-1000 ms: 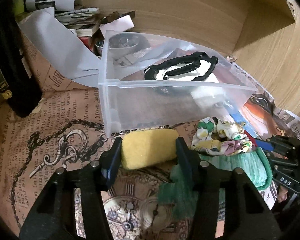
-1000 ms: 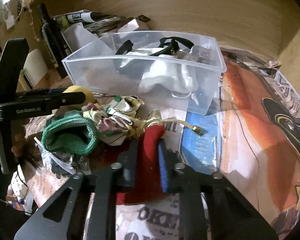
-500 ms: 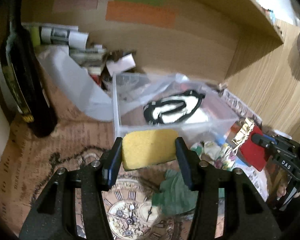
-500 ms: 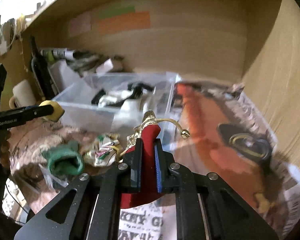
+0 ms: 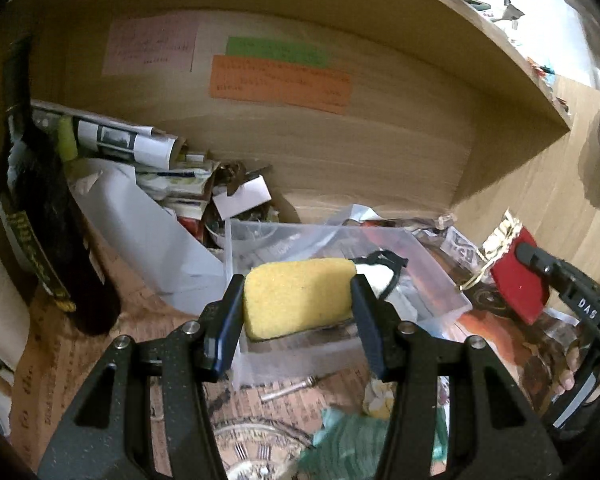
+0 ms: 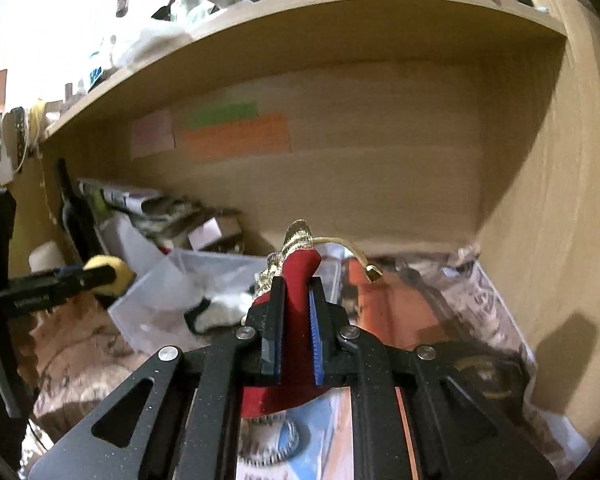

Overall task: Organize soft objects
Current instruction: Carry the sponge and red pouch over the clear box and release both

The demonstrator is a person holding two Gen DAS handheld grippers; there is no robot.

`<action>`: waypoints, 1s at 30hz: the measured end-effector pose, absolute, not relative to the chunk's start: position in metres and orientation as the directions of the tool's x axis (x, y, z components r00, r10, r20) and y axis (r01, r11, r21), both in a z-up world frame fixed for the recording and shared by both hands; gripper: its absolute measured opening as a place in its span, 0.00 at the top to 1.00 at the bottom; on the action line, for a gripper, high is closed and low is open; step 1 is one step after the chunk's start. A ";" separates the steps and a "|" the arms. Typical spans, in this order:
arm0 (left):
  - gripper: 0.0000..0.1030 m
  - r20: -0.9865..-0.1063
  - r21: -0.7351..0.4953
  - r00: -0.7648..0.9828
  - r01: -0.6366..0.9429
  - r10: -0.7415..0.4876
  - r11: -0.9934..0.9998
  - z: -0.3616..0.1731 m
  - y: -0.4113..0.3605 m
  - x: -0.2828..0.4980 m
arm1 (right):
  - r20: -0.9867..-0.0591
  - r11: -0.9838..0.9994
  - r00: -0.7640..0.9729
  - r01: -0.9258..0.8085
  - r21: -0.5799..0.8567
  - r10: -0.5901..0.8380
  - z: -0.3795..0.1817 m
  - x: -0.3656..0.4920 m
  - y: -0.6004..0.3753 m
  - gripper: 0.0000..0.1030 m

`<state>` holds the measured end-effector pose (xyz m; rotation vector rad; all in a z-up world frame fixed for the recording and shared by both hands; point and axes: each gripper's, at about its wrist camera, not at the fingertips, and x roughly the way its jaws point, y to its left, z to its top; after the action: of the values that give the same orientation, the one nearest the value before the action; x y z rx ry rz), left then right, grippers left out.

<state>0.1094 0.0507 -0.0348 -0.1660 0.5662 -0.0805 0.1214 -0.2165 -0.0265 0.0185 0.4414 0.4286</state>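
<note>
My left gripper point(image 5: 296, 312) is shut on a yellow sponge point(image 5: 298, 298) and holds it up over the near wall of a clear plastic bin point(image 5: 440, 280). The bin holds a black-and-white soft item point(image 5: 376, 270). My right gripper point(image 6: 296, 320) is shut on a red pouch point(image 6: 298, 280) with gold trim and a gold cord, raised in the air to the right of the bin point(image 6: 148, 300). The red pouch point(image 5: 518, 280) also shows at the right of the left wrist view. A green knit item point(image 5: 348, 448) and a patterned fabric piece point(image 5: 378, 396) lie on the table below.
A dark bottle point(image 5: 40, 216) stands at the left. Rolled papers and clutter point(image 5: 140, 148) sit behind the bin against the wooden back wall. A shelf board point(image 6: 340, 20) spans overhead. Printed paper point(image 5: 60, 380) covers the table.
Both grippers have lifted up from the table with their objects, the sponge and the red pouch. The sponge now hangs over the bin's near wall; the pile lies lower in view.
</note>
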 end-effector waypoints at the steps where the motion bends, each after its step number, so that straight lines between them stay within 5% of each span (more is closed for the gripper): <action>1: 0.50 -0.530 -0.174 0.840 0.029 -0.119 0.984 -0.036 0.052 0.114 | -0.403 0.910 0.819 -0.400 0.110 0.409 -0.025 0.125 -0.215 0.91; 22: 0.49 -0.684 -0.145 0.714 0.068 -0.150 0.987 -0.085 0.026 0.192 | -0.589 0.859 0.668 -0.502 0.095 0.455 -0.077 0.195 -0.149 0.90; 30: 0.40 -0.695 -0.128 0.705 0.071 -0.141 0.989 -0.087 0.024 0.193 | -0.643 0.876 0.652 -0.478 0.063 0.402 -0.087 0.202 -0.148 0.80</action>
<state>0.1934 0.0235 -0.0873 -0.0940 0.7803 -0.1182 0.2023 -0.1482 -0.0867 -0.1157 0.7004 0.5002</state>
